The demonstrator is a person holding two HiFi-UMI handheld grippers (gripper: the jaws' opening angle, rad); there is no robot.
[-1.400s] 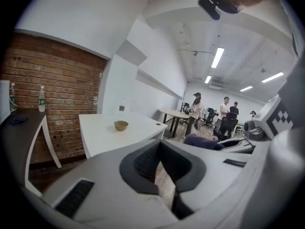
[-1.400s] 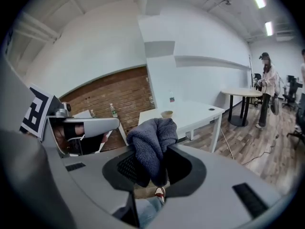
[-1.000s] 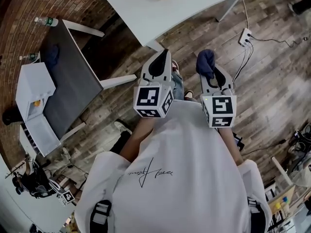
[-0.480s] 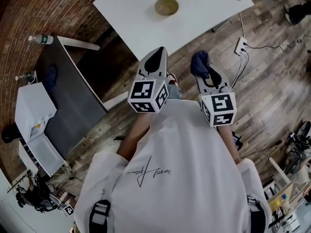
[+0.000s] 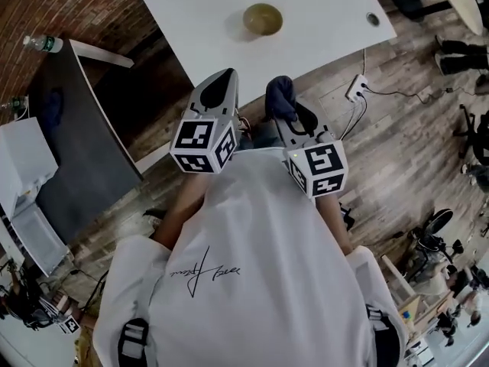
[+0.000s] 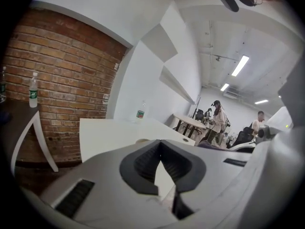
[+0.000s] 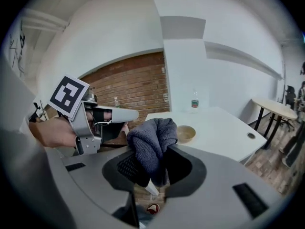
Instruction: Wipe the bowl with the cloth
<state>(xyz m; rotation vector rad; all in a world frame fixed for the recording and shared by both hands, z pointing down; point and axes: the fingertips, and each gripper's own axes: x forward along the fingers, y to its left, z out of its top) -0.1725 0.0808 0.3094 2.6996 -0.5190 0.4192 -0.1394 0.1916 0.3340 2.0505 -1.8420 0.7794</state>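
A tan bowl (image 5: 263, 19) stands on the white table (image 5: 328, 10), ahead of both grippers and apart from them. My right gripper (image 5: 286, 112) is shut on a dark blue-grey cloth (image 5: 280, 95), which bunches up above its jaws. The right gripper view shows that cloth (image 7: 153, 140) between the jaws of the right gripper (image 7: 153, 170), with the bowl (image 7: 185, 133) beyond it on the table (image 7: 224, 130). My left gripper (image 5: 221, 85) is level with the right one, over the wooden floor short of the table edge. In its own view the left gripper (image 6: 161, 146) is shut and holds nothing.
A dark table (image 5: 84, 128) with a water bottle (image 5: 42, 44) stands at the left, next to a white cart (image 5: 23, 167). A power strip (image 5: 357, 88) lies on the floor at the right. A bottle (image 7: 194, 100) stands at the white table's far side. People (image 6: 219, 120) are in the background.
Both grippers have moved forward toward the white table, and the bowl has come fully into the head view. The cloth stays held in the right gripper.
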